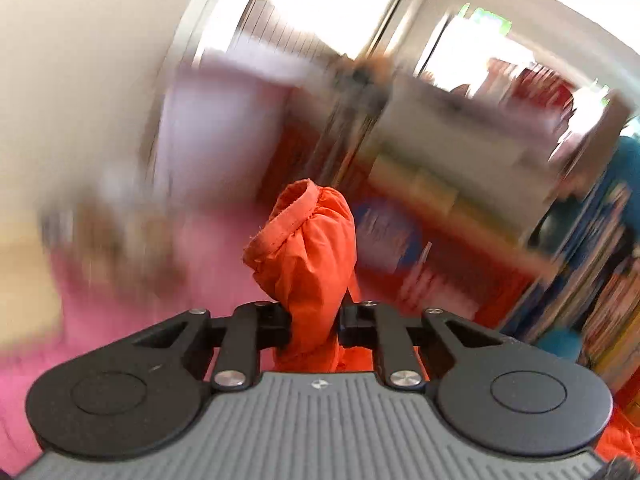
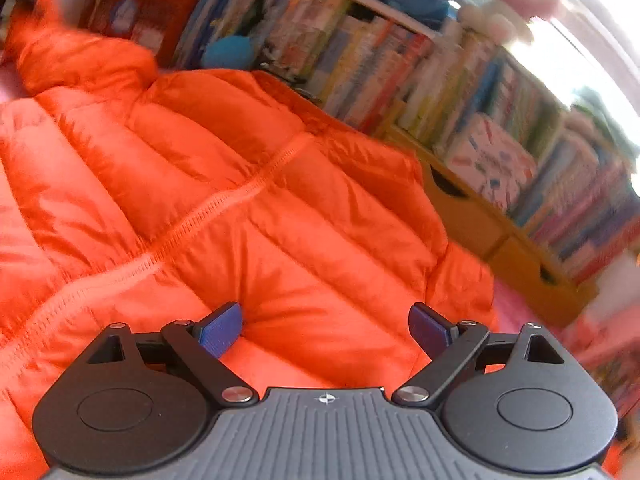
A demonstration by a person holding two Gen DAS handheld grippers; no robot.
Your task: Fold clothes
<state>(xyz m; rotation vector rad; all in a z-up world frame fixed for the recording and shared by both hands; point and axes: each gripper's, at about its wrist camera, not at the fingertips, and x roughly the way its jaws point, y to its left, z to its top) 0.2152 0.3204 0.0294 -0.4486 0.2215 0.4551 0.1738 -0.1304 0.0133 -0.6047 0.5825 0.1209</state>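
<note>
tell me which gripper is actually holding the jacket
The left gripper: it is shut on a bunched orange cuff of the jacket. The right gripper hangs open above the quilted body, nothing between its blue pads.

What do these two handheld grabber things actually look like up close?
Both look alike. The left gripper and right gripper each have a grey ribbed body with a small round crosshair mark, two big black round discs at the sides, and black jointed link bars fixed with silver screws. The right one's finger pads are blue and finely ribbed. No cables or sleeves show in either view.
</note>
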